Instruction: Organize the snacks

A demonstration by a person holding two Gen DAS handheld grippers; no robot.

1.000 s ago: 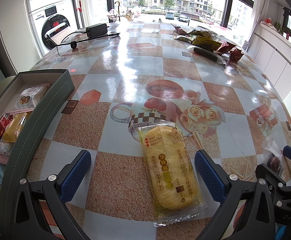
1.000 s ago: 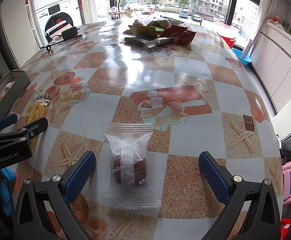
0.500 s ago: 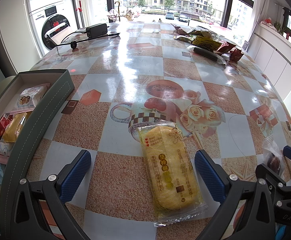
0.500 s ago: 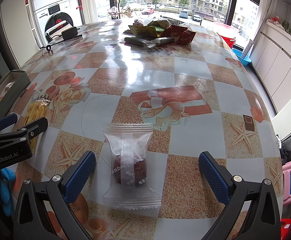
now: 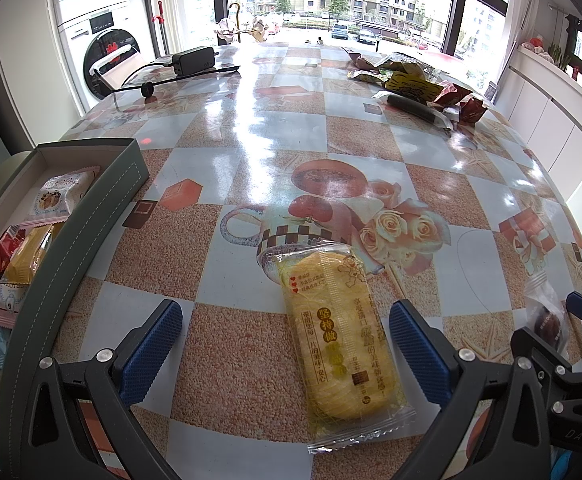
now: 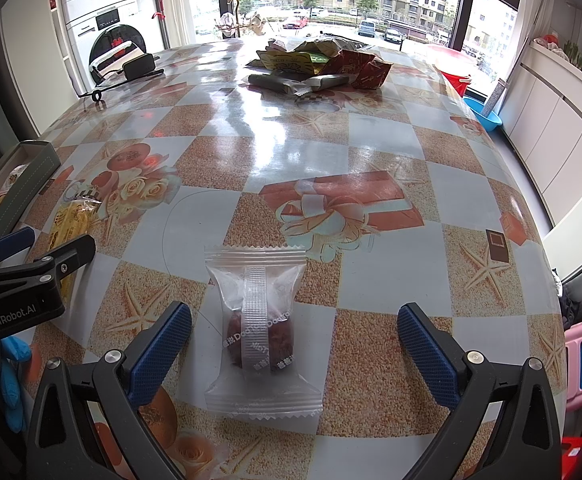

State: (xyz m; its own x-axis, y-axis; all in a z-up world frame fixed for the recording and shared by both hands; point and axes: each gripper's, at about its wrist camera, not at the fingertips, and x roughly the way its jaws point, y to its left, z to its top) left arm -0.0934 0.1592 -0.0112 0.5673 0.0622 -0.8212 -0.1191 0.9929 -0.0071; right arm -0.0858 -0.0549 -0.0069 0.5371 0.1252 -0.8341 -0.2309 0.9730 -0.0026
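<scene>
Both grippers gape wide over the table [image 5: 331,140]: left gripper [image 5: 287,344] astride a yellow cake [image 5: 331,344], right gripper [image 6: 295,344] astride a clear packet [image 6: 261,332]; box [image 5: 91,216] left of the cake.

Laundry corner and a window view
A washing machine [image 5: 103,56] stands behind the table; a black charger [image 5: 193,60] lies on the patterned tablecloth [image 5: 275,128]; a blue basin [image 6: 484,114] sits on the floor.

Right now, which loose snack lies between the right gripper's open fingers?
The clear packet with a dark round sweet, lying flat between the right gripper fingers. The yellow cake packet sits before the left gripper instead.
</scene>
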